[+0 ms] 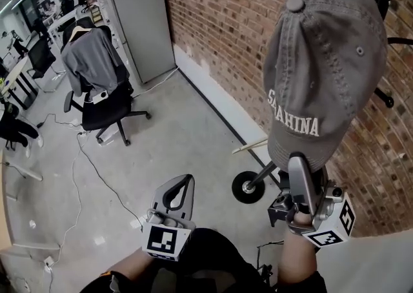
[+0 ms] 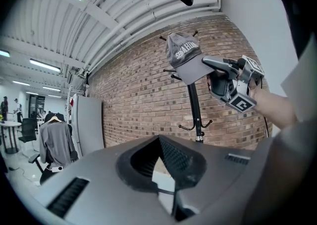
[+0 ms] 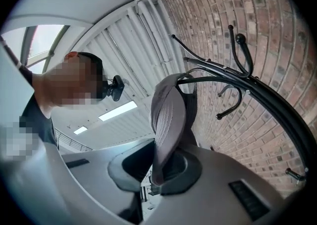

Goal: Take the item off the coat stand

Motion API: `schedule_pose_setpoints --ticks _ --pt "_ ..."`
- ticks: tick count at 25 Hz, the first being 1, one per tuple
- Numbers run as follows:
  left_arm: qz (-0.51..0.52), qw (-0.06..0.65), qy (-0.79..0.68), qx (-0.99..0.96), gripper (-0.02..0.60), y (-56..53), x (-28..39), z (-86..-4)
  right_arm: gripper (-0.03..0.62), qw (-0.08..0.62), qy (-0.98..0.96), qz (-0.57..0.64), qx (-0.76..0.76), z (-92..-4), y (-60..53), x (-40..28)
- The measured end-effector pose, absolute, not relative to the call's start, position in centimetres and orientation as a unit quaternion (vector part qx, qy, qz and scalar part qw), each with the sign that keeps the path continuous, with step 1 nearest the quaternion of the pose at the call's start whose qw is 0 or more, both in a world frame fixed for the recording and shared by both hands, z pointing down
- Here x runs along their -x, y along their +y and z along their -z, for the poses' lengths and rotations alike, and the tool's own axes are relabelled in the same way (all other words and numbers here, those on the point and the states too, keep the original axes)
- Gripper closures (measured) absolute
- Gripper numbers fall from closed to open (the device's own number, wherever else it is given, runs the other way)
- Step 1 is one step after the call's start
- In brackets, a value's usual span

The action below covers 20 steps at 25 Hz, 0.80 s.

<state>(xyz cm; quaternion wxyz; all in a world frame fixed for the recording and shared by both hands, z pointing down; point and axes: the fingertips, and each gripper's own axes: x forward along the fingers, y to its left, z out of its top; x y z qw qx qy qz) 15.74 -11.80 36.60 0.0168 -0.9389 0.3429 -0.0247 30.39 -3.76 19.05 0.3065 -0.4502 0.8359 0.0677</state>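
Right tongs [image 1: 298, 164] are clamped on the brim of the grey cap [image 1: 322, 59]. In the right gripper view the brim [image 3: 168, 115] runs edge-on straight down into the jaws, and both pads press on it. The cap is not off yet. From the left gripper view it sits on top of the black coat stand [image 2: 194, 105] with its crown over the upper hooks and its brim pointing toward my right tongs [image 2: 207, 62]. There's white lettering on the front of the cap, but I can't read it all.

In the head view the cap is up around 2 o'clock, close against the brick wall [image 1: 226, 20]. My right tongs come up to the brim from about 5 o'clock. The stand's round base [image 1: 248, 187] is on the floor, near the middle of the picture.

Left tongs [image 1: 186, 183] sit low, near 6 o'clock. Their jaws are together with nothing between them, and they're well apart from the cap. Their own camera shows the tips [image 2: 161, 142] meeting, with the stand and the wall behind them.

Off at about 9 o'clock there's an office chair [image 1: 106, 114] with a grey top [image 1: 93, 59] draped over its back. A tall grey cabinet [image 1: 139, 14] stands against the wall at about 11 o'clock.
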Motion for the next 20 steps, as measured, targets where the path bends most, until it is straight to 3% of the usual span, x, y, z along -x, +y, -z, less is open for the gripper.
schedule_pose_setpoints --ticks 6,13,20 --pt "0.026 0.002 0.402 0.915 0.557 -11.9 -11.0 -35.7 0.56 0.301 0.86 -0.063 0.408 -15.6 -5.8 -27.1" --pt "0.05 -0.007 0.471 0.88 0.557 -13.2 -5.5 -37.5 0.562 0.282 0.871 -0.054 0.399 -17.7 -9.8 -24.8" --pt "0.042 -0.018 0.463 0.885 0.556 -14.6 -3.1 -38.7 0.563 0.213 0.854 -0.151 0.45 -13.2 -11.0 -23.8"
